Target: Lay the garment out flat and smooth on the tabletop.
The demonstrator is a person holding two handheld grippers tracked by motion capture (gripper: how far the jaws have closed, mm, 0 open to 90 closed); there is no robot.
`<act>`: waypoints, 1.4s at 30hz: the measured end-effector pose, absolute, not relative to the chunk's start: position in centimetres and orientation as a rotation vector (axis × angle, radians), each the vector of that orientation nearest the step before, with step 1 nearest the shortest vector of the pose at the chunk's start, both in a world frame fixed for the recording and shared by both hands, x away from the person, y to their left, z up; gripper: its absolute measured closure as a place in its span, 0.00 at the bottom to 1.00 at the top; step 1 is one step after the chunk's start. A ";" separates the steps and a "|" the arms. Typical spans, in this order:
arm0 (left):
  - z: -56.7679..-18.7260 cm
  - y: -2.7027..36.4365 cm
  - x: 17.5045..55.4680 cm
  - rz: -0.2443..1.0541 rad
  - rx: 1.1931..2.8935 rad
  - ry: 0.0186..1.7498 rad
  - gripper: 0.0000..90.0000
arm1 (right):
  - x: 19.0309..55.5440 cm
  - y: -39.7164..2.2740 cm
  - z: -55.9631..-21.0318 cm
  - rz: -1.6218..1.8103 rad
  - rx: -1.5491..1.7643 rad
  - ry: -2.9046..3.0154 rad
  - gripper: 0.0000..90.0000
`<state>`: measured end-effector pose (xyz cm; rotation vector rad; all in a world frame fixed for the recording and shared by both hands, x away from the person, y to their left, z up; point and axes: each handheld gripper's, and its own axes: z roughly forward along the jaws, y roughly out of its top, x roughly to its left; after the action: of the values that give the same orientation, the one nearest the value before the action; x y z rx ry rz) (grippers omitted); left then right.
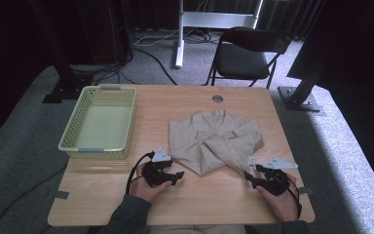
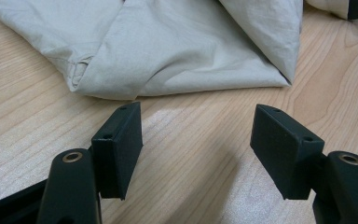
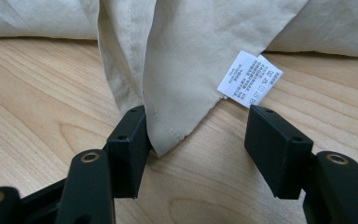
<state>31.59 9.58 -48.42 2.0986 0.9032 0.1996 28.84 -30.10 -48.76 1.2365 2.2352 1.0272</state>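
Item one, our landmark: a beige shirt (image 1: 214, 140), loosely folded, lying flat on the wooden table (image 1: 126, 190) a little right of the table's middle. Its collar end points to the far edge and its lower corners point toward us.

Item two: the left gripper (image 1: 177, 176), held in our left hand (image 1: 146, 189), just off the shirt's near left corner. In the left gripper view its jaws stand spread wide over bare wood, with the shirt's folded edge (image 2: 168, 88) just beyond the tips and nothing between them. We see no contact with the cloth.

Item three: the right gripper (image 1: 250, 176), held in our right hand (image 1: 285, 202), at the shirt's near right corner. In the right gripper view its jaws are likewise spread. A pointed tip of the shirt's hem (image 3: 168, 135) lies between them, close against the left-hand jaw; whether cloth and jaw actually touch we cannot tell. The other jaw stands well apart from the cloth, so nothing is pinched.

Item four: a white care label (image 3: 250, 78) printed with small text, sewn at the hem's edge, just beyond the right gripper's other jaw.

Item five: a pale green plastic basket (image 1: 73, 131), left of the shirt and apart from it, at the table's far left.

Item six: a dark folding chair (image 1: 246, 56) on the grey floor, beyond the shirt and past the table's far edge.
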 end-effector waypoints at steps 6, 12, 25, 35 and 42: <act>-48.4 9.6 31.6 0.197 2.096 0.906 0.39 | 28.7 -30.0 -48.7 1.022 1.243 2.230 0.45; -48.4 9.6 31.6 0.190 2.092 0.909 0.39 | 28.6 -30.0 -48.7 1.022 1.243 2.216 0.47; -48.4 9.7 31.7 0.178 2.084 0.913 0.39 | 27.9 -30.1 -47.8 1.096 1.230 2.166 0.52; -48.4 9.7 31.8 0.170 2.079 0.918 0.39 | 27.3 -29.8 -46.7 1.127 1.186 2.136 0.54; -48.4 9.7 31.8 0.169 2.078 0.918 0.39 | 27.1 -29.3 -46.3 1.136 1.160 2.141 0.54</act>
<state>31.77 9.67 -48.43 2.0778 0.9184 0.1691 27.10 -29.28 -46.35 1.1600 2.1406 1.1356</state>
